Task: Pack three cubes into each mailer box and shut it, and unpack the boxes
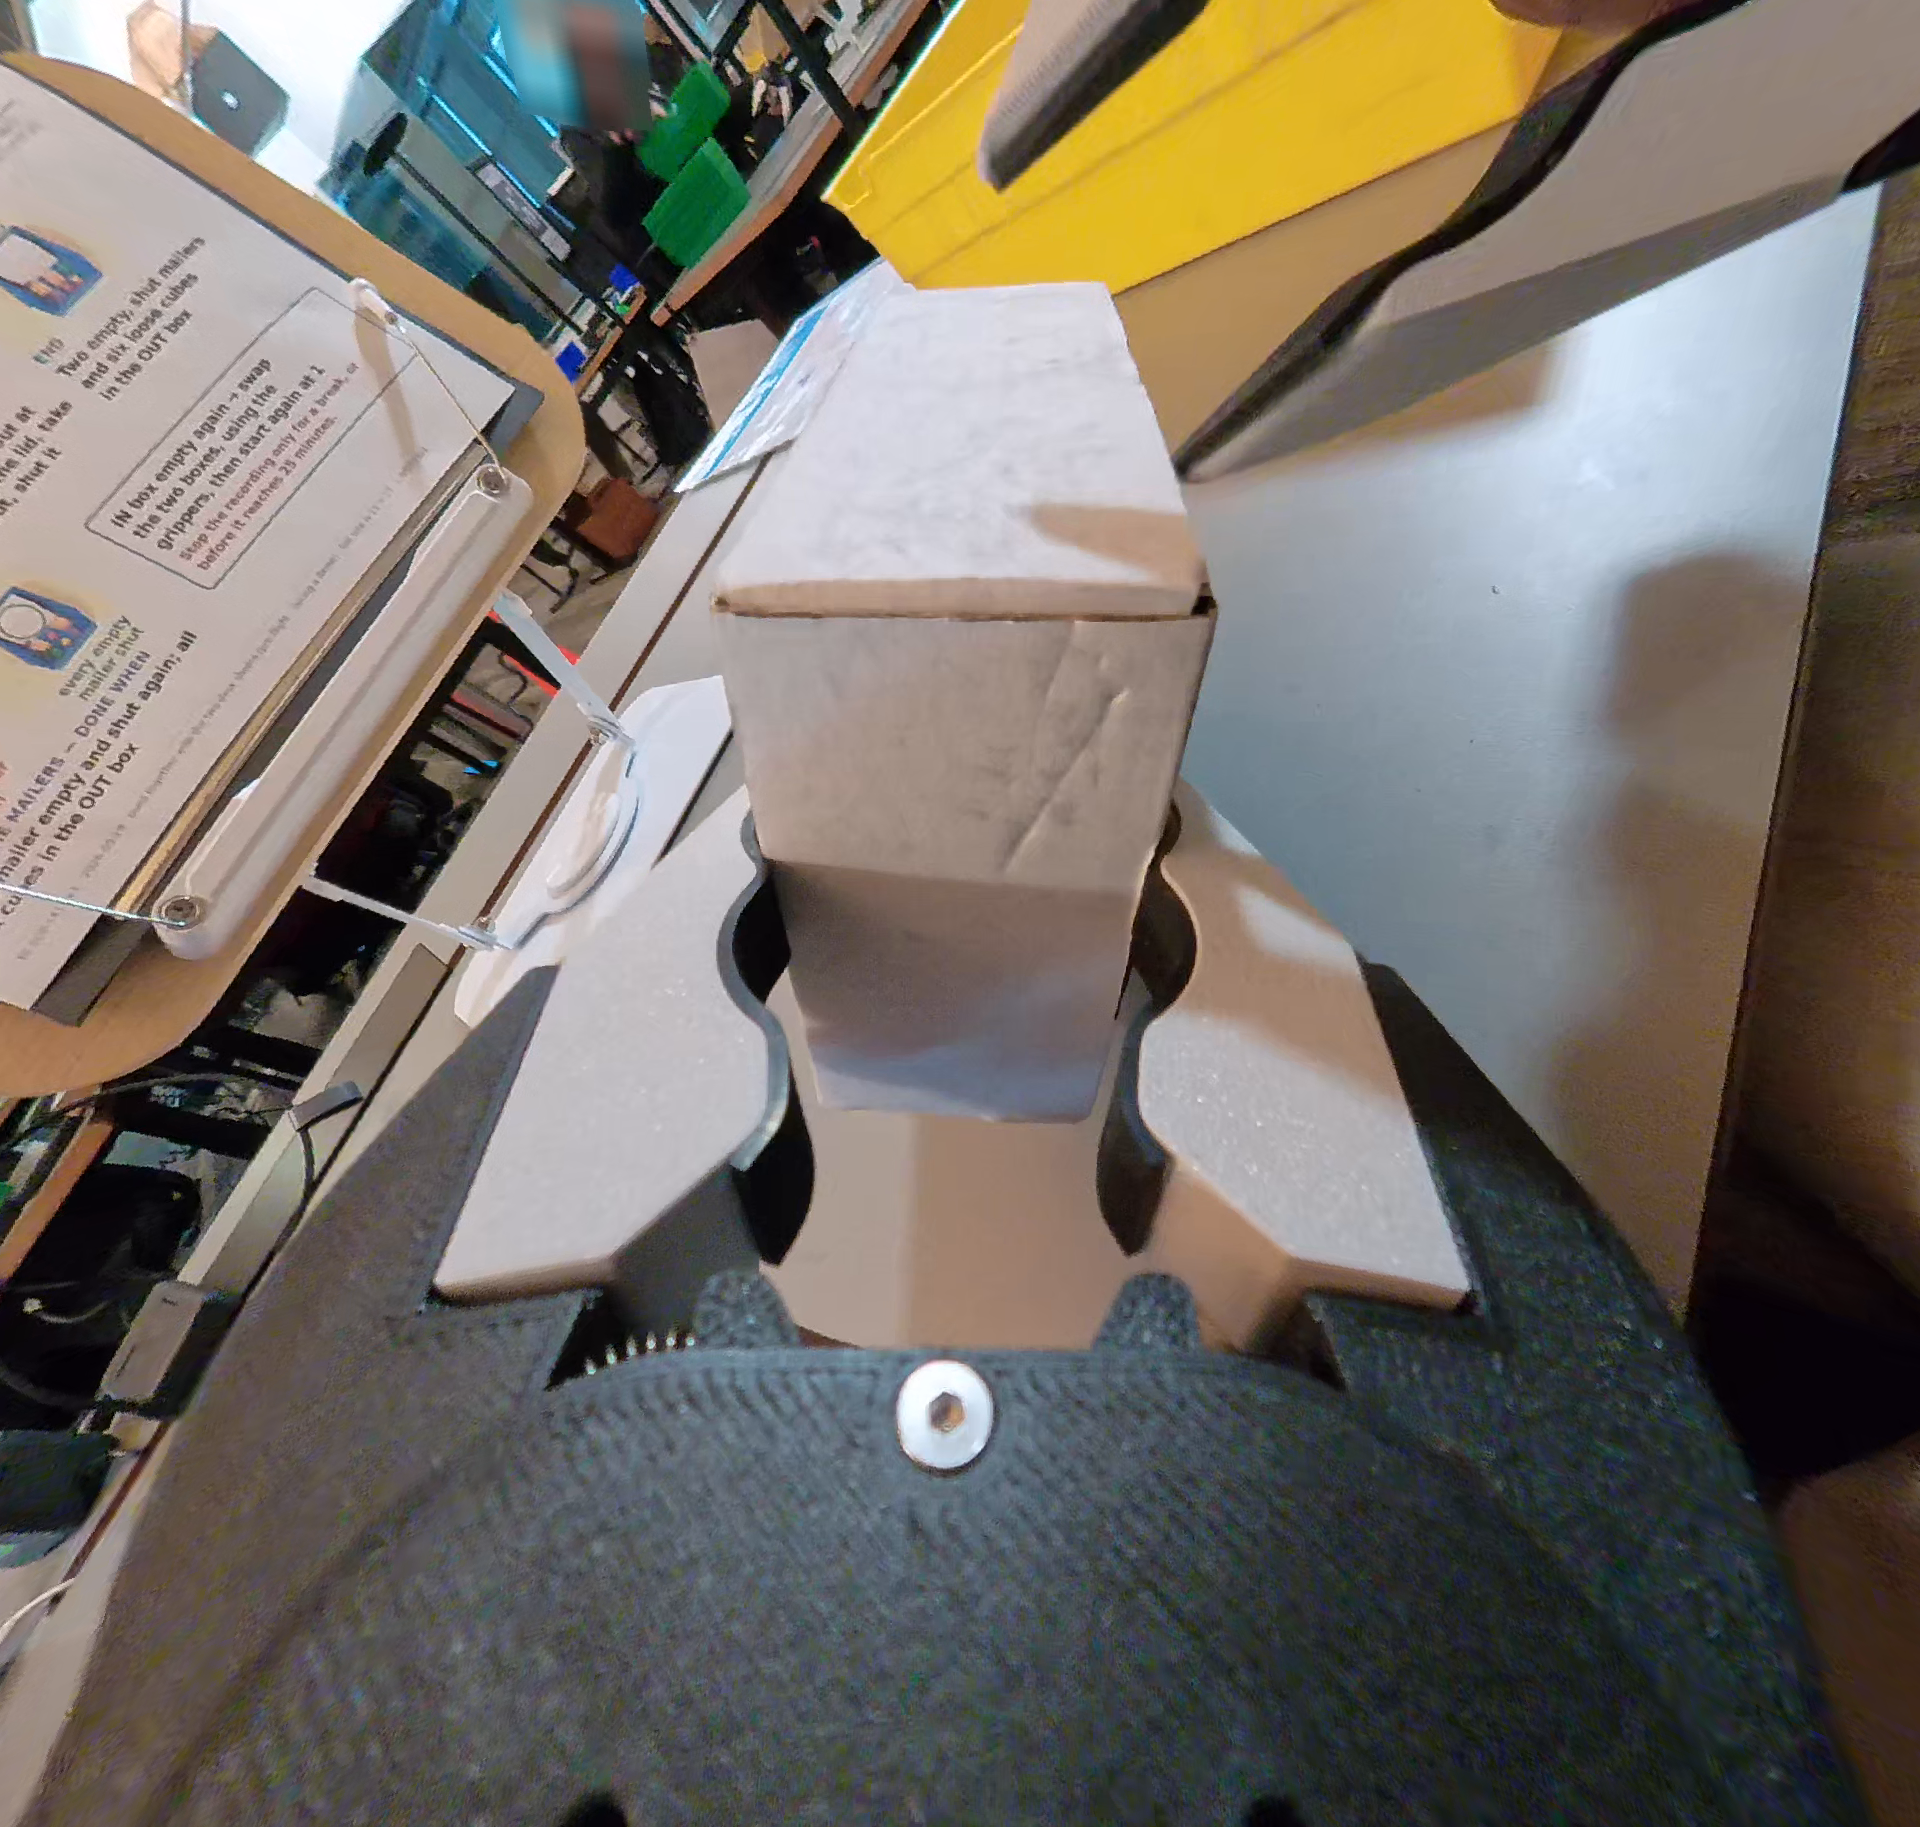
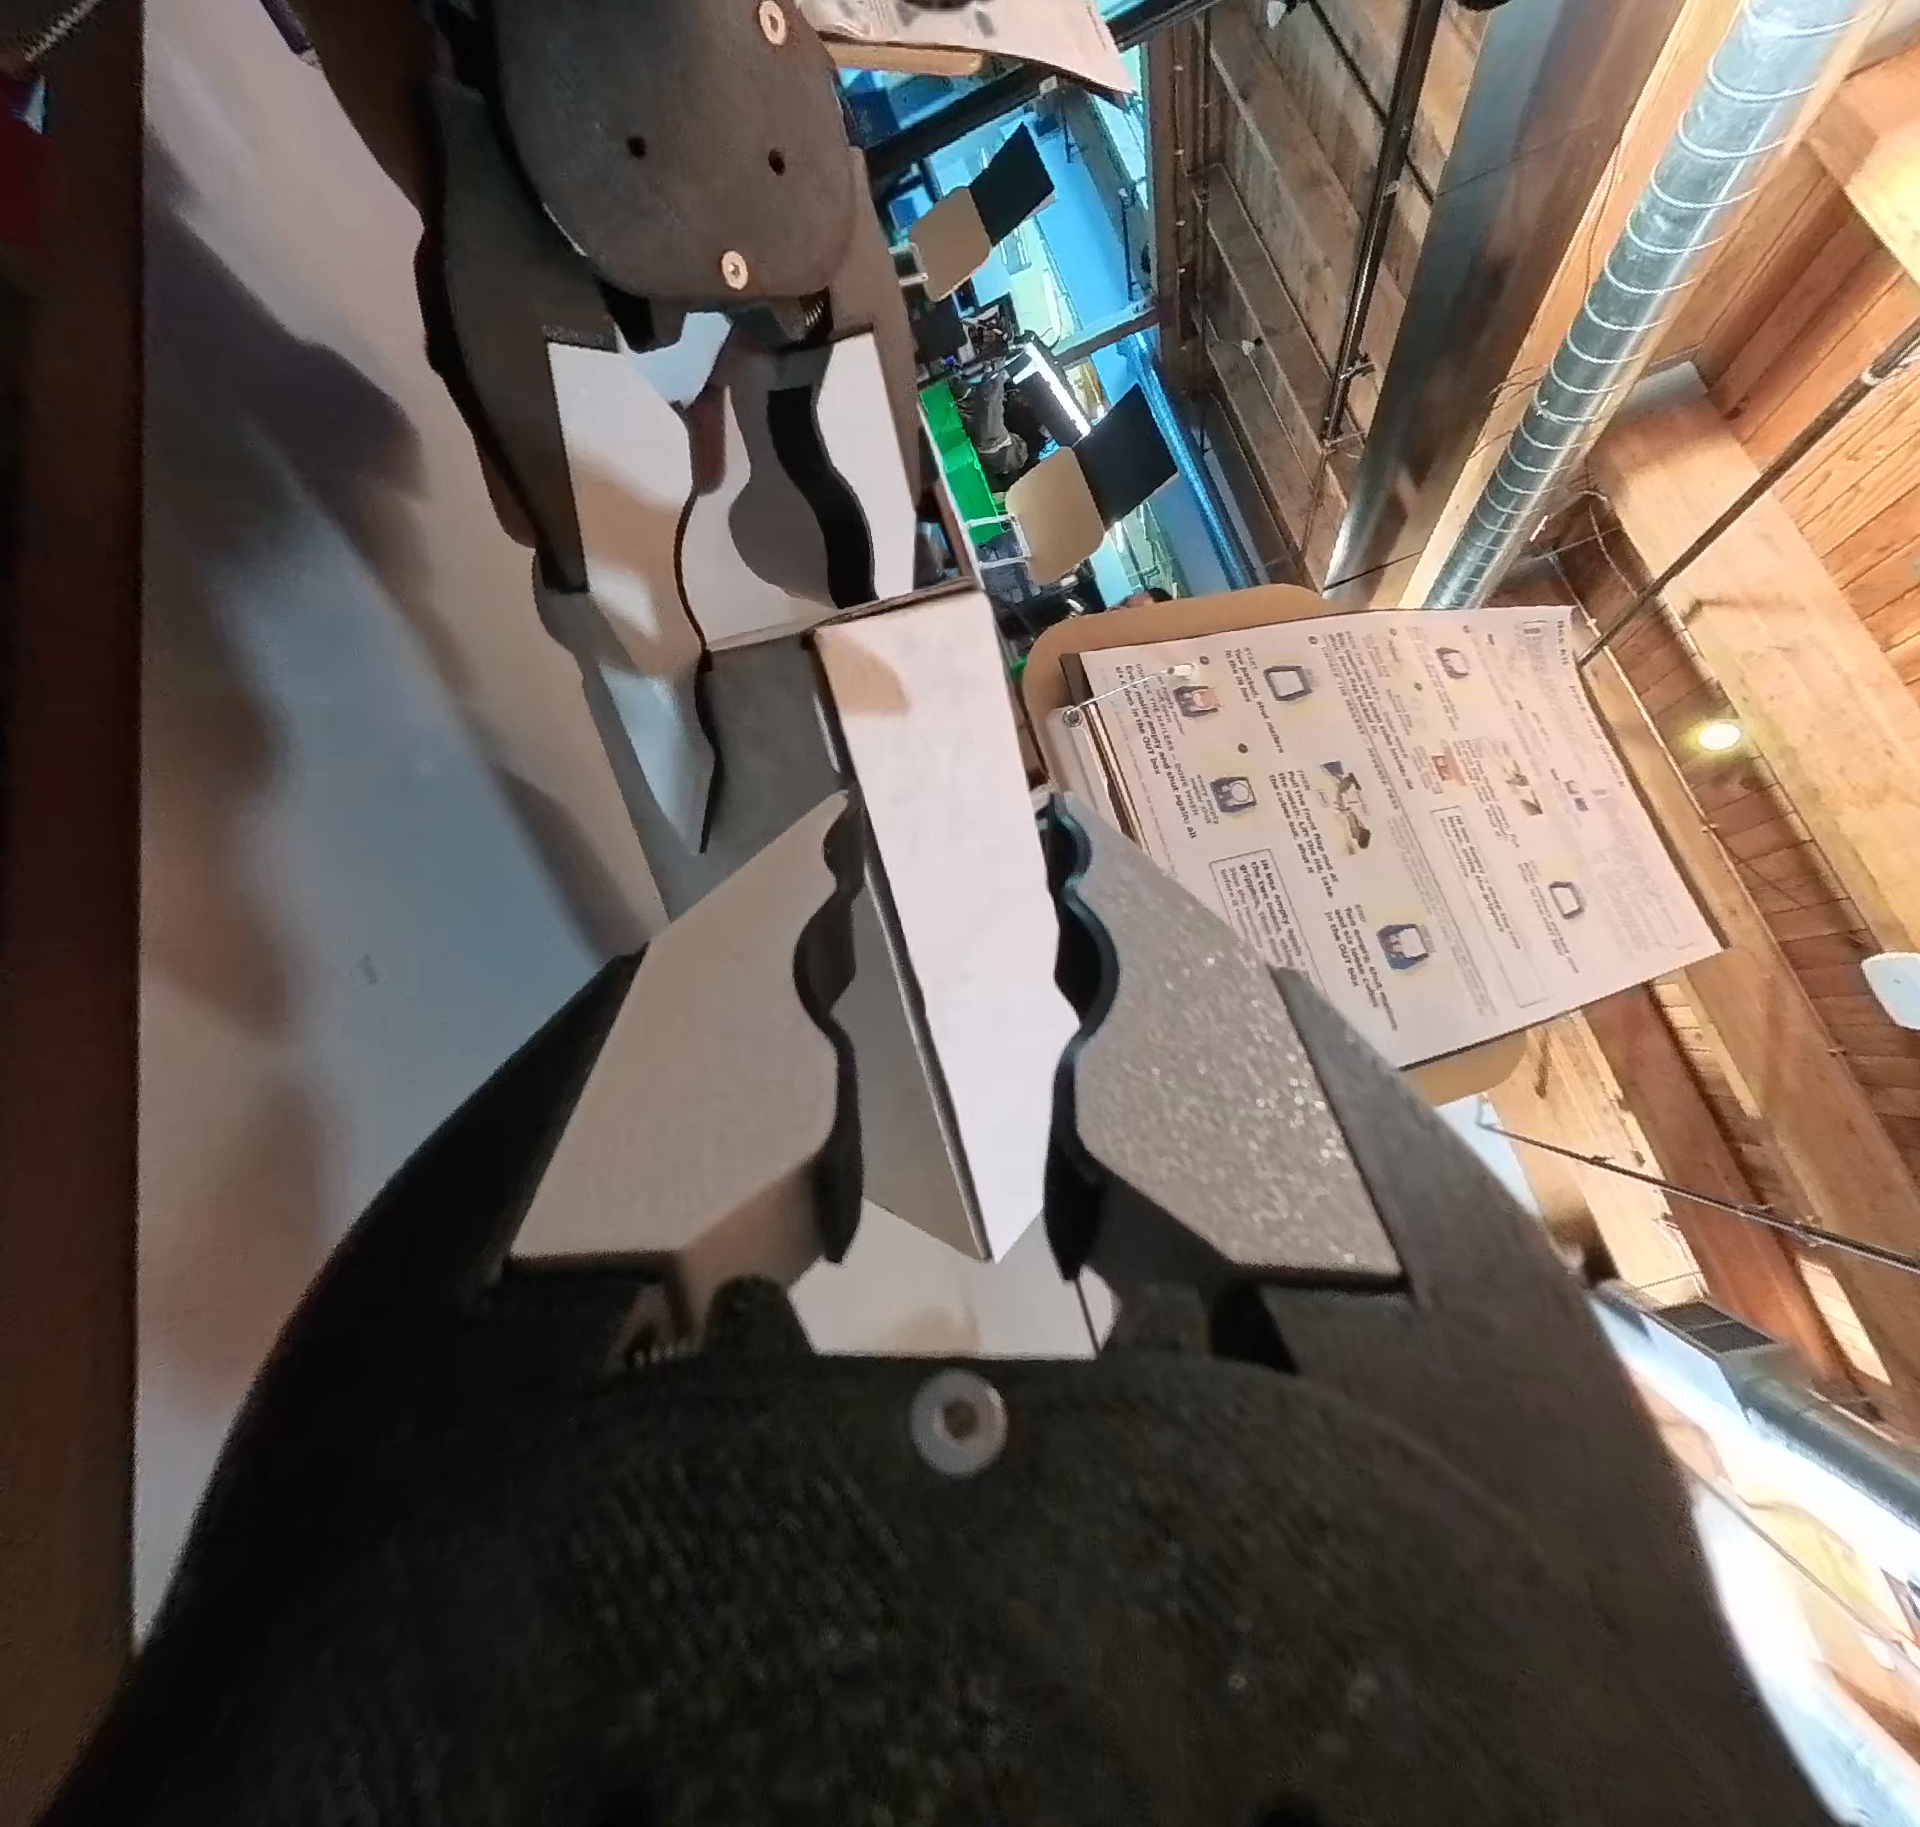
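Observation:
A shut white mailer box is held between both grippers above the white table. My left gripper is shut on the near end of the box, one finger on each side. The right gripper comes in from the upper right at the box's far end. In the right wrist view my right gripper has its fingers closed against both faces of the box, and the left gripper holds the opposite end. No cubes are in view.
A yellow bin stands behind the box on the table. An instruction sheet on a tan stand is at the left past the table edge; it also shows in the right wrist view. Green crates sit far back. The tips of one gripper are about 8 cm away from the tips of the other.

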A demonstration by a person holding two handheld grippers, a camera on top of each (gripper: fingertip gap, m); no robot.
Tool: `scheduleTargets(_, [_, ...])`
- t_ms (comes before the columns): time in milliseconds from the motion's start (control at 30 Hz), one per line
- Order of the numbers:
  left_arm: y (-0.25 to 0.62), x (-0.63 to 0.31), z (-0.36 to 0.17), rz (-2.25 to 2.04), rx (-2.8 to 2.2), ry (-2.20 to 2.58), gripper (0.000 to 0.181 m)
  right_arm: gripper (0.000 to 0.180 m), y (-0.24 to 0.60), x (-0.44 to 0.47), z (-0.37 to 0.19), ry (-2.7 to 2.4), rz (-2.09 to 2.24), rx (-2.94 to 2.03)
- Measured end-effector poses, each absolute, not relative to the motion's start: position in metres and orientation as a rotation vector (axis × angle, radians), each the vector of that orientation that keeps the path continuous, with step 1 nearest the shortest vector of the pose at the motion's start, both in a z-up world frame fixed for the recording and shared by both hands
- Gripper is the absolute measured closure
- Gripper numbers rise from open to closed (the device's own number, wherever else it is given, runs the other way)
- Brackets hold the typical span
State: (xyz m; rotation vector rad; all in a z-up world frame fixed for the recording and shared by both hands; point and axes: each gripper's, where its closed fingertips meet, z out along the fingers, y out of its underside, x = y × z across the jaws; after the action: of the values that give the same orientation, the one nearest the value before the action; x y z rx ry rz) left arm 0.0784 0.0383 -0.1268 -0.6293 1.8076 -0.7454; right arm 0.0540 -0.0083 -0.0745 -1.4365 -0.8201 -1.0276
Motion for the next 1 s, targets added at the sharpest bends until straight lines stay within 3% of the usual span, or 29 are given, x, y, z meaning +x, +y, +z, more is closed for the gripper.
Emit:
scheduleTargets(500, [0.038, 0.079, -0.126, -0.764, -0.656, 1.809, 0.115, 0.161, -0.008, 0.051, -0.081, -0.894, -1.11, -1.421])
scheduleTargets(700, [0.038, 0.079, -0.124, -0.765, -0.65, 1.803, 0.116, 0.146, -0.009, 0.057, -0.072, -0.807, -1.088, -1.422])
scheduleTargets(1000, [0.037, 0.078, -0.12, -0.725, -0.619, 1.791, 0.116, 0.141, -0.012, 0.06, -0.066, -0.781, -1.106, -1.405])
